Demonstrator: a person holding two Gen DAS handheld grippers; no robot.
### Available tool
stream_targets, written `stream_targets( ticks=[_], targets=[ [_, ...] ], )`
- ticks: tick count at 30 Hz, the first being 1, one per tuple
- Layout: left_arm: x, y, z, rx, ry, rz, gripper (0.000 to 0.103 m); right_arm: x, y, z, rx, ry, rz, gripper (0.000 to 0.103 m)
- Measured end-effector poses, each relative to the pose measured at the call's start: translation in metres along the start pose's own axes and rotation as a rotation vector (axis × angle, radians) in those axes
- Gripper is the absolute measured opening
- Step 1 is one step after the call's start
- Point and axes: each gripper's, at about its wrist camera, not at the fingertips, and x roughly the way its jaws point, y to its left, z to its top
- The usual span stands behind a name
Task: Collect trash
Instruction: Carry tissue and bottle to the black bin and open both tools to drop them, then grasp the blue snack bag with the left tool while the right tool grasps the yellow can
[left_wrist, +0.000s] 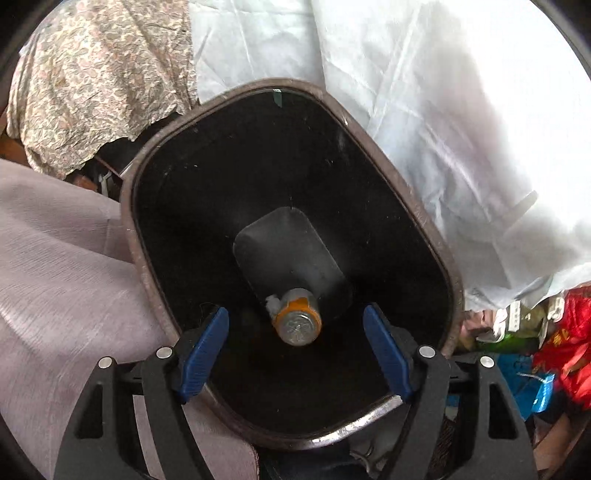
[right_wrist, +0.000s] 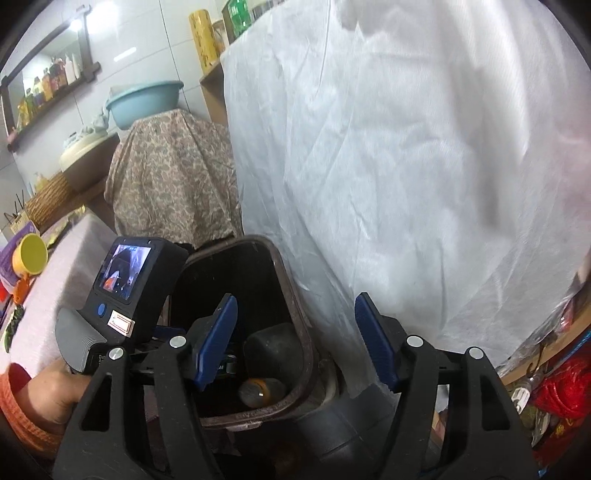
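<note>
Cloth (left_wrist: 55, 277) of pale lilac covers the surface at left, with a floral cloth (left_wrist: 92, 85) behind it. Left gripper (left_wrist: 295, 354) hangs over the mouth of the dark bin (left_wrist: 127, 206), its blue pads (left_wrist: 203, 354) spread wide and holding nothing. Bottle (left_wrist: 297, 319), orange-banded with a metal cap, lies on its side on the bin floor against the near wall, between and below the pads. White sheet (left_wrist: 443, 129) drapes just right of the bin, touching its rim. Right wrist view: the left hand (right_wrist: 51, 395) grips its tool beside the bin (right_wrist: 291, 295); the bottle (right_wrist: 260, 391) shows inside; the right gripper (right_wrist: 295, 343) is likewise wide open and empty above the bin's right rim.
</note>
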Motion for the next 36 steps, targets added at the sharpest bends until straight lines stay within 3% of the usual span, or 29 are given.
stream_targets(
  ticks=[5, 11, 14, 19, 26, 34, 36],
  targets=[
    [-0.05, 0.003, -0.007, -0.005, -0.122, 0.003, 0.076, -0.025, 0.004, 0.012, 0.003, -0.077, -0.017, 0.067],
    [-0.132, 0.018, -0.052, 0.019, -0.315, 0.022, 0.086, -0.052, 0.014, 0.025, 0.016, -0.135, -0.001, 0.071],
    [-0.163, 0.038, -0.084, 0.005, -0.391, 0.016, 0.091, -0.051, 0.031, 0.027, -0.002, -0.115, 0.076, 0.072],
    [-0.193, 0.087, -0.136, -0.068, -0.453, 0.041, 0.094, -0.042, 0.083, 0.018, -0.118, -0.035, 0.256, 0.072],
    [-0.217, 0.17, -0.217, -0.192, -0.491, 0.168, 0.094, -0.039, 0.168, 0.004, -0.291, 0.028, 0.414, 0.072],
    [-0.254, 0.286, -0.292, -0.338, -0.525, 0.54, 0.094, -0.043, 0.233, -0.013, -0.386, 0.07, 0.481, 0.072],
    [-0.261, 0.311, -0.3, -0.363, -0.518, 0.582, 0.094, -0.045, 0.243, -0.018, -0.405, 0.076, 0.487, 0.072]
  ],
)
